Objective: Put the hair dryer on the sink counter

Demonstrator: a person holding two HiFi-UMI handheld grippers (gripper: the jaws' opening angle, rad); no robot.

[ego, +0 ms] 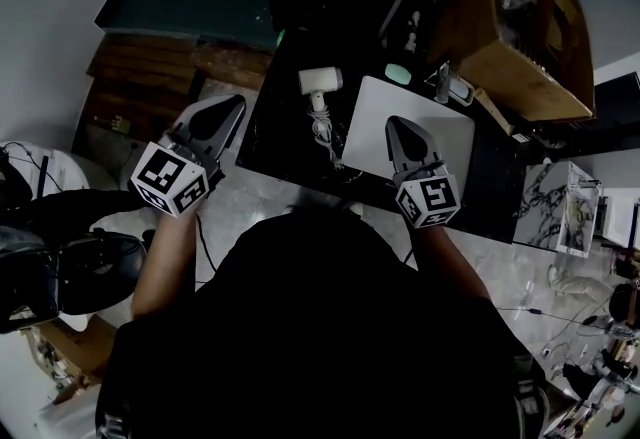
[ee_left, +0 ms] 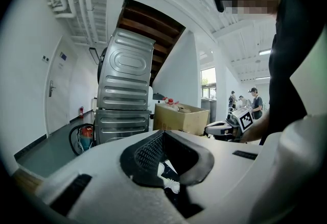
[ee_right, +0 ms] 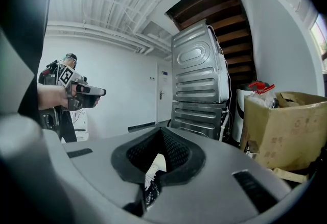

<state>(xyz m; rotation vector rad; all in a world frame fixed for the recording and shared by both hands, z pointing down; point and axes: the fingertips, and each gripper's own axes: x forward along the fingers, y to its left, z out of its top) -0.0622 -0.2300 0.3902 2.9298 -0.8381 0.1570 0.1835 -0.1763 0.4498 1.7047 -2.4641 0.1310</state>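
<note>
A white hair dryer (ego: 320, 80) lies on the dark sink counter (ego: 275, 142), its coiled white cord (ego: 323, 130) trailing toward me. To its right is the white sink basin (ego: 365, 117). My left gripper (ego: 230, 107) hovers left of the counter's edge, shut with nothing in it, and the left gripper view shows the same (ee_left: 166, 139). My right gripper (ego: 400, 125) hangs over the basin, right of the dryer, shut and empty, as the right gripper view also shows (ee_right: 163, 136). Neither gripper touches the dryer.
An open cardboard box (ego: 520, 37) stands at the back right of the counter, near a faucet (ego: 443, 82) and a pale green item (ego: 398, 73). Stacked metal appliances (ee_left: 125, 90) rise behind. A vacuum cleaner (ee_left: 84, 136) sits on the floor. A marble-patterned box (ego: 555, 207) is at the right.
</note>
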